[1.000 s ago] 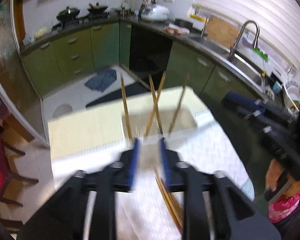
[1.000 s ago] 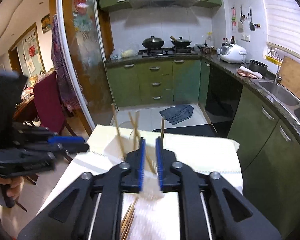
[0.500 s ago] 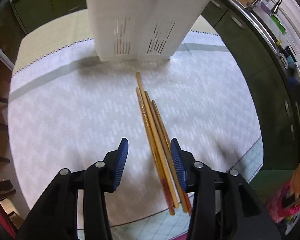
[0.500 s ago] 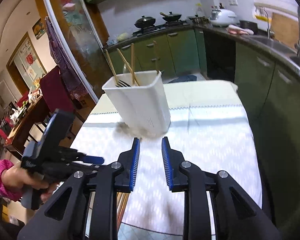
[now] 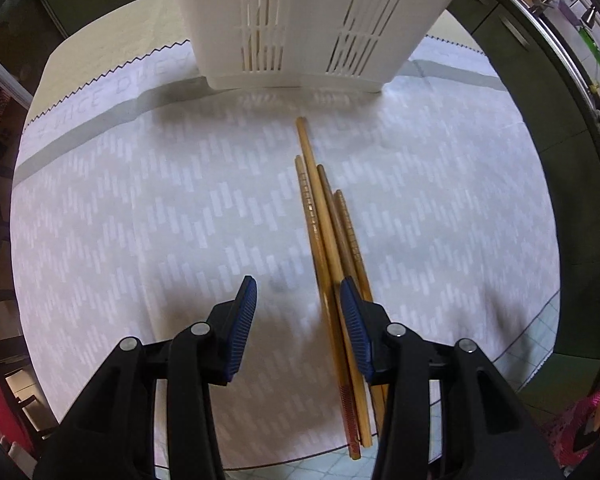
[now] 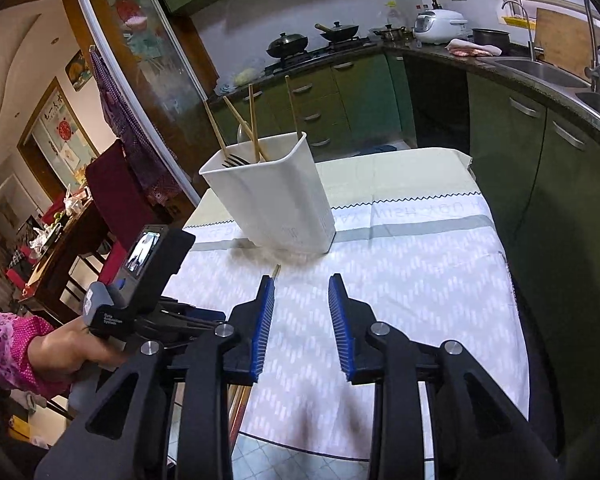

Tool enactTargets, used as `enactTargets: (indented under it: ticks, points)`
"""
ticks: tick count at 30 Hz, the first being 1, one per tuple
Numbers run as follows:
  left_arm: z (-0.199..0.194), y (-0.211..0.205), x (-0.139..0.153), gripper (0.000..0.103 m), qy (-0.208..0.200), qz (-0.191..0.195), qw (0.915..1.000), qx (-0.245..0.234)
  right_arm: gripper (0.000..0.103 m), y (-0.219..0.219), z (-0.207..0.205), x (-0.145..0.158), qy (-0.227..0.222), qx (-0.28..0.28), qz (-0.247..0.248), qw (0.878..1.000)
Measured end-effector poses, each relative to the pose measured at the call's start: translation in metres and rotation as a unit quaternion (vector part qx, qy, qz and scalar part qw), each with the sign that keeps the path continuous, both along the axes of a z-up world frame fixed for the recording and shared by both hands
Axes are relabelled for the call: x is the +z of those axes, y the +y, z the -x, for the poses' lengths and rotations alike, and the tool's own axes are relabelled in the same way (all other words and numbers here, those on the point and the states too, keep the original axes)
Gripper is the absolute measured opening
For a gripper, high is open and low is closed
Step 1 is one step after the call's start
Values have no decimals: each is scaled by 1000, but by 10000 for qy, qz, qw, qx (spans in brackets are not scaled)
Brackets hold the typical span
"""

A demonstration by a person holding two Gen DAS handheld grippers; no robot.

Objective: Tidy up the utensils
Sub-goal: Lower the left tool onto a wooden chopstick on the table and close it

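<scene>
Currently part done: several chopsticks and a fork stand in the white caddy [image 6: 272, 196], upper centre; 4 chopsticks [image 5: 328, 248] lie on the bench cloth [image 5: 140, 220]. Left tool [image 5: 298, 300] hangs part-open, empty, straddling some. Right tool [image 6: 300, 312], empty, is opening. Nothing obstructs.

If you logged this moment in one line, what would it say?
left gripper: open, over chopsticks on cloth | right gripper: opening, empty | holder: upright, has chopsticks and fork
</scene>
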State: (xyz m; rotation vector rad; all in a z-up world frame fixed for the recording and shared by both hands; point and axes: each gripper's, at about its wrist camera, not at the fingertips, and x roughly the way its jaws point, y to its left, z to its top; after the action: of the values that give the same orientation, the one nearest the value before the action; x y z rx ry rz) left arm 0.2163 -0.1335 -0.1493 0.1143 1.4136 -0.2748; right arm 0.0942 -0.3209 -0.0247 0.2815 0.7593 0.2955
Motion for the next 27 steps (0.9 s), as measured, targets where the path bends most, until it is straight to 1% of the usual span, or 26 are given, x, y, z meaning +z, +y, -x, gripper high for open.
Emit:
enactTargets:
  ticks: [3, 7, 11, 12, 13, 14, 15, 18, 22, 27]
  points:
    - [-4, 2, -4, 42, 40, -61, 10000, 43, 29, 0, 0, 2, -8, 24, -35, 10000]
    - [-3, 0, -6, 42, -49, -94, 9999, 85, 29, -1, 0, 2, -18, 24, -71, 10000]
    - [4, -6, -6, 41, -252, -223, 9994, 58, 29, 3, 0, 0, -5, 55, -75, 10000]
    - [7, -8, -7, 36, -334, -320, 9989, -38, 30, 8, 0, -3, 21, 102, -20, 9999]
    - [10, -6, -6, 27, -389, -393, 9984, -85, 31, 14, 0, -7, 67, 155, 58, 9998]
    - [12, -2, -6, 24, -387, -387, 9985, -89, 31, 21, -1, -12, 150, 218, 159, 9995]
    - [12, 2, -6, 15, -355, -384, 9986, -72, 31, 29, -4, -21, 283, 303, 255, 9988]
    - [15, 20, -6, 8, -225, -333, 9992, -38, 31, 51, -16, -50, 701, 477, 417, 9955]
    - [21, 38, -7, 7, -180, -306, 9994, -49, 30, 81, -31, -83, 1085, 644, 628, 9900]
    - [24, 53, -5, 7, -196, -221, 9995, -64, 30, 107, -45, -108, 1339, 705, 856, 9848]
